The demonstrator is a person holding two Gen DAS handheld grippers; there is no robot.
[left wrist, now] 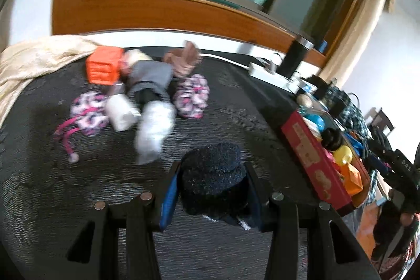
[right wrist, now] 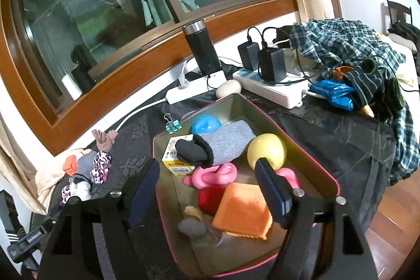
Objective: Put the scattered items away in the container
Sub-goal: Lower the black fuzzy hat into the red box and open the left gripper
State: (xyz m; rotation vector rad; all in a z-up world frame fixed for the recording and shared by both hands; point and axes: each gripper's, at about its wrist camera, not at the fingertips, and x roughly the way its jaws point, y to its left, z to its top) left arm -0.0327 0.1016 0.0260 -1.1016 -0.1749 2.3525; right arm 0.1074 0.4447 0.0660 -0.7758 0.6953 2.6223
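Over tin point(right wrist: 309, 151), right claw point(right wrist: 207, 185) gapes wide, empty; grey sock point(right wrist: 225, 142) lies inside at 12 o'clock. Left claw point(left wrist: 211, 190) clamps dark sock point(left wrist: 212, 175) above counter point(left wrist: 78, 201). Step: ferrying. Next: carry toward tin at 3 o'clock, release.

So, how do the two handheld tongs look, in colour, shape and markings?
Both look alike. The left tongs have matte black angular plastic arms with triangular cut-outs, round silver screw heads, and flat finger pads faced in blue. The right tongs have the same black frame and silver screws, with dark navy-blue pads. No cables or sleeves are visible.
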